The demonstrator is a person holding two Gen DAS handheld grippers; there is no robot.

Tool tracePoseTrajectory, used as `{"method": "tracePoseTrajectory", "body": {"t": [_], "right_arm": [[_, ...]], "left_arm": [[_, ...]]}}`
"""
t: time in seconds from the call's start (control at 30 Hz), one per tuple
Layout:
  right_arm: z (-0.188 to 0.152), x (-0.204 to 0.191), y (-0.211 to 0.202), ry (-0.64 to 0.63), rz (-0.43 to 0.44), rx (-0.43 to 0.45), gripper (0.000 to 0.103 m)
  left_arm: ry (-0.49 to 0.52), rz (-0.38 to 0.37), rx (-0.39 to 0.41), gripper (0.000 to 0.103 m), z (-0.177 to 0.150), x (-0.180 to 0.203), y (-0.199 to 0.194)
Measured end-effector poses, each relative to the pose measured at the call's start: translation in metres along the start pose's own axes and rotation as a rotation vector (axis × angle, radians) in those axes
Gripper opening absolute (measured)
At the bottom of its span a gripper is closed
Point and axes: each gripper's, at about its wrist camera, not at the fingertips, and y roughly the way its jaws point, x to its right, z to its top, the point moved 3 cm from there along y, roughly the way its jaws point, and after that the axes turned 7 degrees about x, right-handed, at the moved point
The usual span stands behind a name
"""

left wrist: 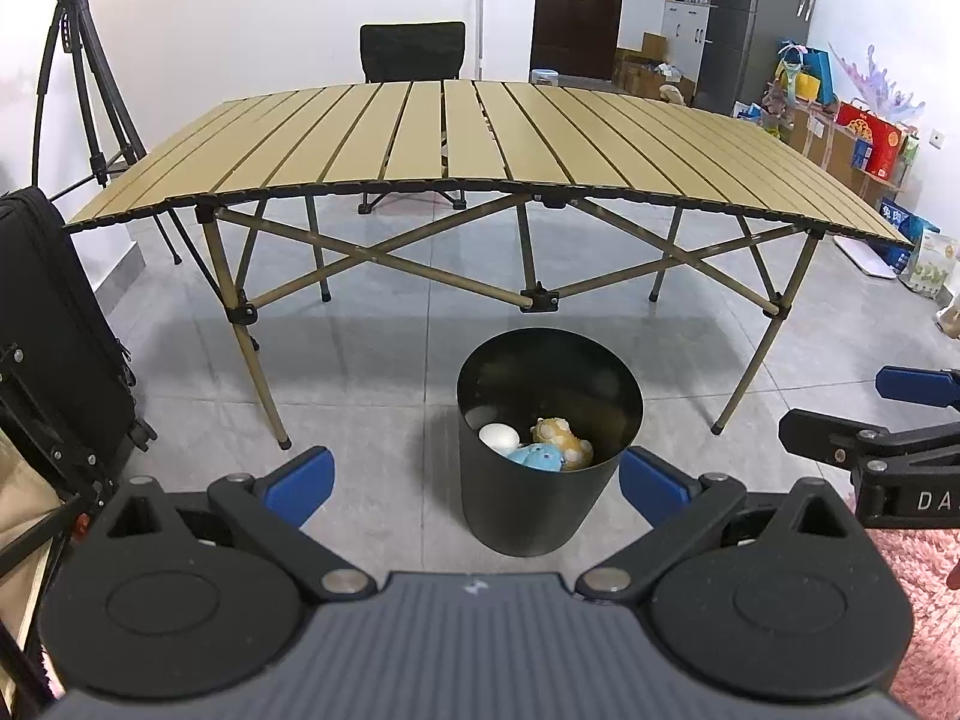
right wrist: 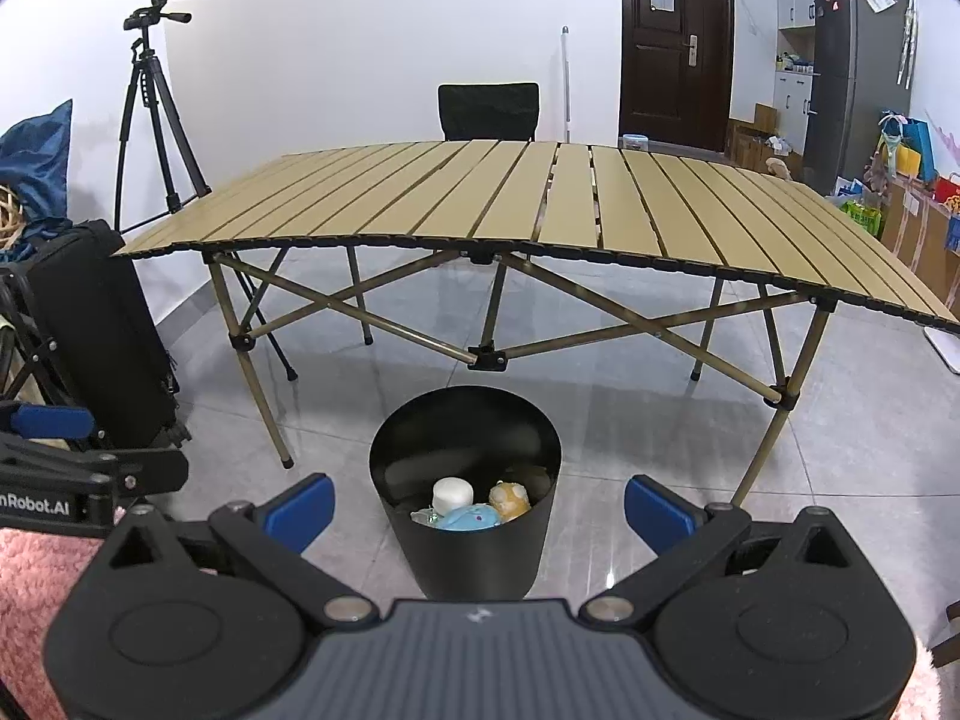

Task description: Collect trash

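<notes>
A black round bin (left wrist: 528, 498) stands on the grey tile floor in front of the folding table; it also shows in the right wrist view (right wrist: 468, 558). Inside lie a white round object (left wrist: 498, 437), a blue plush toy (left wrist: 537, 457) and a yellow plush toy (left wrist: 561, 435), also seen in the right wrist view: white object (right wrist: 451, 495), blue plush (right wrist: 469, 519), yellow plush (right wrist: 510, 499). My left gripper (left wrist: 477, 480) is open and empty, held back from the bin. My right gripper (right wrist: 479, 507) is open and empty, also held back from the bin. The right gripper shows at the right edge of the left wrist view (left wrist: 900, 414).
A tan slatted folding table (left wrist: 480, 138) stands behind the bin, with a black chair (left wrist: 413, 51) beyond it. A black suitcase (left wrist: 54, 330) and a tripod (left wrist: 78, 72) are at the left. Boxes and bags (left wrist: 864, 132) line the right wall. A pink rug (left wrist: 918, 588) lies near me.
</notes>
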Motion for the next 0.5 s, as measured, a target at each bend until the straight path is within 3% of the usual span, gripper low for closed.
{"method": "tracePoseTrajectory", "body": {"t": [0.5], "right_arm": [[0.0005,0.0011,-0.0023,0.005,-0.009,0.011,0.103]], "left_arm": [[0.015,-0.001,0.011,0.103,0.0016,0.0017,-0.0031]]}}
